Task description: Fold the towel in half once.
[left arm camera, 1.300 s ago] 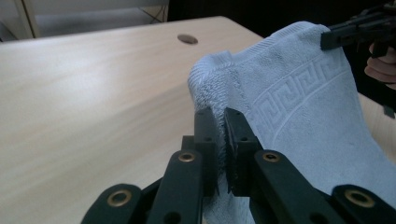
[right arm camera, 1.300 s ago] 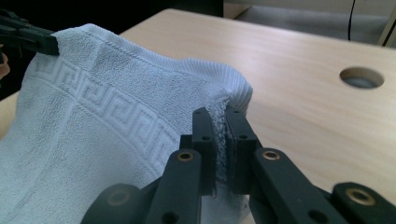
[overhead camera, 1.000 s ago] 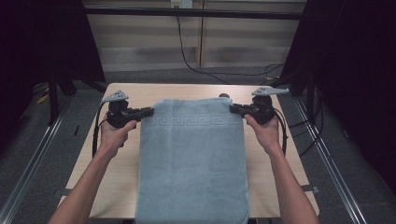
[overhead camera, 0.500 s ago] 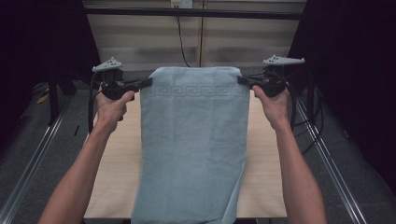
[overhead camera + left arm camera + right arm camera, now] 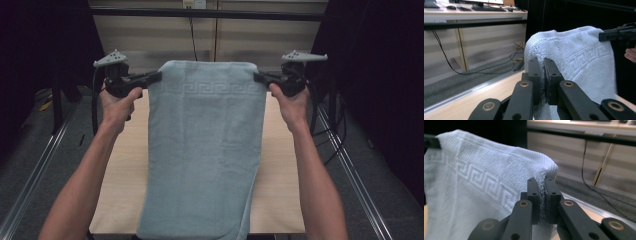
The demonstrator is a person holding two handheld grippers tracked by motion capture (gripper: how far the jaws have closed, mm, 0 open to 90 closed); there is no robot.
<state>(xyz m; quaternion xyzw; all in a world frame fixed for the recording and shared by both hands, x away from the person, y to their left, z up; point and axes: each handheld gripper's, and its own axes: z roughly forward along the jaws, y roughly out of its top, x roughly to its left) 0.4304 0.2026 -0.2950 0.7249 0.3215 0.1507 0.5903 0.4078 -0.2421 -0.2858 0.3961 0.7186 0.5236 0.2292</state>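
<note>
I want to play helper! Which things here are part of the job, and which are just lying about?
Part of the job:
- pale blue terry towel with a key-pattern band
- left claw, shut on a top corner
- right claw, shut on the other corner

Just lying about:
- light wooden table
- black cables on the floor

High view above table looking forward and down, gripper views close along tongs, all sharing towel (image 5: 207, 150)
</note>
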